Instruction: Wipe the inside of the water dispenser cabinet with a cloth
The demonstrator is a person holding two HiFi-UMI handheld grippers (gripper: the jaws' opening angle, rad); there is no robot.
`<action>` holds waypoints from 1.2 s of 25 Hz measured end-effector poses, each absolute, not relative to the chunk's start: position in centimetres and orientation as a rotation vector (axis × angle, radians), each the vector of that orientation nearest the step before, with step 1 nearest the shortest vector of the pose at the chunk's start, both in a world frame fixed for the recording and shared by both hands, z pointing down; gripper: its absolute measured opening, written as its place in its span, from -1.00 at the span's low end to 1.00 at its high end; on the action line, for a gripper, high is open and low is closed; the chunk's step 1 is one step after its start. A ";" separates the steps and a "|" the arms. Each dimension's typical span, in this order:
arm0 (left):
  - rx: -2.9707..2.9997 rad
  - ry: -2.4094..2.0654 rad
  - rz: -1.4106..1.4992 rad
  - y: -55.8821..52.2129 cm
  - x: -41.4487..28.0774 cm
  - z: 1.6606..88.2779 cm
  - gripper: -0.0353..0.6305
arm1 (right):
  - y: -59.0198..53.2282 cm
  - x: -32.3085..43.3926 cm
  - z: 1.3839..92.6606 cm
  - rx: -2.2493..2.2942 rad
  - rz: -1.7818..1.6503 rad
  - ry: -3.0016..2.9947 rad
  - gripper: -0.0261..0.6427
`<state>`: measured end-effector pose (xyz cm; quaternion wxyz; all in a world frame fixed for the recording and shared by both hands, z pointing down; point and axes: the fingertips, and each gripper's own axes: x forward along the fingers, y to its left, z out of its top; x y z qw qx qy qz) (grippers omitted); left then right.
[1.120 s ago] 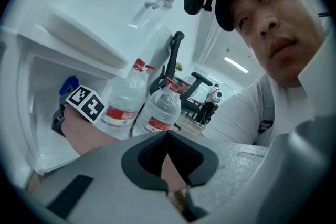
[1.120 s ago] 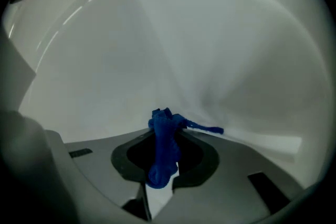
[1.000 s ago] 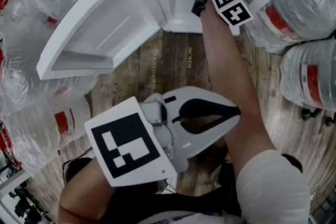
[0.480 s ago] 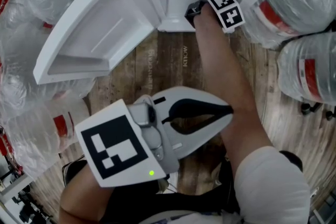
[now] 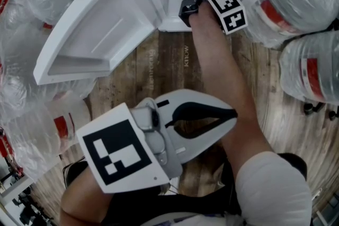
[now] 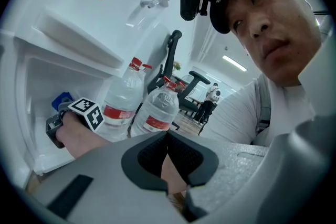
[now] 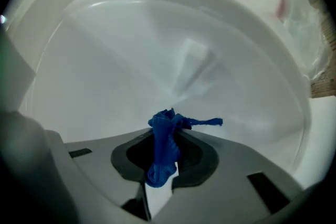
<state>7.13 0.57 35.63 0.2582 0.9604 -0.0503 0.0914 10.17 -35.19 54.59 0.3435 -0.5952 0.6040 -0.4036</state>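
The job looks to be in its working middle. The right tool [image 7: 163, 168] is reached into the open cabinet [image 5: 170, 10] at the foot of the water dispenser, with its marker cube just outside the cabinet's mouth. Its jaws are clamped narrow on a blue cloth [image 7: 167, 134]. The cloth sits inside the cabinet, close to a smooth white inner wall. Whether it actually presses on that wall cannot be made out.

Nothing shows which faces have been wiped. The inner walls look evenly white, with no smear or damp track to go by, so most of the cabinet should be counted as left to do. The door [image 5: 95, 34] hangs open off the cabinet's left side.

The cloth is bunched into a short rope. Its long axis runs along the line of the jaws and points deeper into the cabinet. A knotted head stands past the tips, and one thin strand trails off to the right.

The left tool [image 5: 233, 113] is held well back from the cabinet, jaws together with nothing between them.
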 end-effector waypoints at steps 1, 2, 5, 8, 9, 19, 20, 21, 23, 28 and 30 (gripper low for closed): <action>2.607 -0.132 0.247 0.6 7.2 35.6 -0.88 | -35.3 10.2 53.5 -1.521 -1.031 1.562 -0.72; 2.608 -0.131 0.246 0.7 7.1 35.7 -0.88 | -35.4 10.4 52.3 -1.496 -1.012 1.552 -0.72; 2.598 -0.144 0.248 0.8 7.0 35.8 -0.88 | -35.4 11.2 49.0 -1.446 -0.937 1.552 -0.72; 2.600 -0.140 0.253 0.9 6.9 35.8 -0.88 | -34.8 12.4 47.1 -1.424 -0.898 1.519 -0.72; 2.603 -0.136 0.254 1.0 6.9 35.7 -0.88 | -34.5 12.8 46.8 -1.419 -0.898 1.499 -0.72; 2.584 -0.137 0.256 0.9 6.8 35.8 -0.88 | -30.8 14.6 45.0 -1.426 -0.841 1.497 -0.72; 2.579 -0.139 0.253 0.9 6.8 35.7 -0.88 | -30.5 14.7 44.9 -1.428 -0.842 1.496 -0.72; 2.577 -0.140 0.251 0.9 6.7 35.6 -0.88 | -30.1 14.8 44.7 -1.427 -0.842 1.496 -0.72; 2.575 -0.142 0.252 0.7 6.6 35.6 -0.88 | -29.4 14.9 44.1 -1.419 -0.840 1.492 -0.72; 2.578 -0.140 0.231 0.5 6.6 35.1 -0.88 | -25.9 15.1 43.3 -1.407 -0.802 1.444 -0.71; 2.579 -0.145 0.241 0.6 6.6 35.2 -0.88 | -25.3 14.7 43.8 -1.413 -0.796 1.437 -0.72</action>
